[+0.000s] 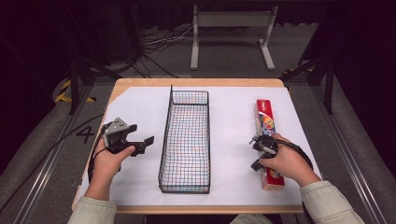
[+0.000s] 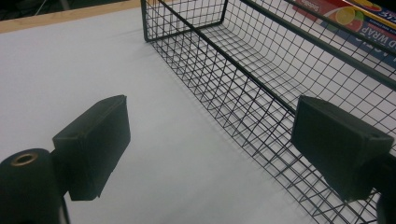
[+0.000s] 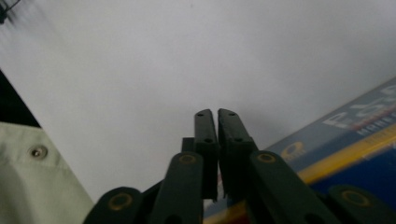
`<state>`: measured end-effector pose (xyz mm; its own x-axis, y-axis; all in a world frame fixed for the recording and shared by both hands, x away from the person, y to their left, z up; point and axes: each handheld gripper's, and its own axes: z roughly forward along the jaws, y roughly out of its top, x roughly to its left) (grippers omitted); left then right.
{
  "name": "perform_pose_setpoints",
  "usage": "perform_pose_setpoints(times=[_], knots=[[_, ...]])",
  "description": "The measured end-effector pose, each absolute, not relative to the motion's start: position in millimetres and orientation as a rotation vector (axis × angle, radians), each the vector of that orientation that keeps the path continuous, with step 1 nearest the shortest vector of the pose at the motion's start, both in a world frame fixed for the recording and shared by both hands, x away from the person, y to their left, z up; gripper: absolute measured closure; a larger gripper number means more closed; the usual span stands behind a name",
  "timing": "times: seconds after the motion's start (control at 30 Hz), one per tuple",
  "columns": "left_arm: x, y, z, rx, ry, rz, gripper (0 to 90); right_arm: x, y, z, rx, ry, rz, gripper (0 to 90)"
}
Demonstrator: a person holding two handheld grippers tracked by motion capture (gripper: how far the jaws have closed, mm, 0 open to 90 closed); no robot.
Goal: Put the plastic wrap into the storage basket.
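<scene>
High view: a long wire basket [image 1: 185, 142] stands at the middle of the white worktop [image 1: 140, 109], running from near edge towards far edge. The left gripper [image 1: 141, 140], jaws spread and empty, sits just left of the basket near the left edge. A red wrap box [image 1: 265, 119] lies lengthwise along the right edge; the right gripper [image 1: 256, 151] rests at its near half, against its left side. Left gripper view: the spread jaws frame bare worktop, the basket wall [image 2: 243, 88] beside the right-hand jaw. Right gripper view: the jaws are pressed together, pinching nothing, with the box [image 3: 355, 144] immediately beside them.
</scene>
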<state>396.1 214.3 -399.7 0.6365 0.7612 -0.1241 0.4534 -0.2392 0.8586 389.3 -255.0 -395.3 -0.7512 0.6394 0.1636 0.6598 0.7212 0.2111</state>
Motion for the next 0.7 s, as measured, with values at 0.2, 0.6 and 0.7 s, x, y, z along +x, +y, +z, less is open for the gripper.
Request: perform_pose_setpoints(times=[0.2, 0.6, 0.7], knots=[[395.7, 215.2, -399.5, 1.882, 0.966, 0.403, 12.2, 385.6, -258.7, -396.6, -1.117, -2.835, -0.547, 82.2], [393.2, 218.5, -401.2, 1.903, 0.977, 0.414, 11.6, 381.2, -278.5, -367.1, -1.160, -2.817, -1.086, 72.2], [392.6, 221.5, -401.8, 1.892, 0.983, 0.424, 11.6, 379.7, -283.4, -362.8, -1.188, -2.812, -1.160, 72.4]])
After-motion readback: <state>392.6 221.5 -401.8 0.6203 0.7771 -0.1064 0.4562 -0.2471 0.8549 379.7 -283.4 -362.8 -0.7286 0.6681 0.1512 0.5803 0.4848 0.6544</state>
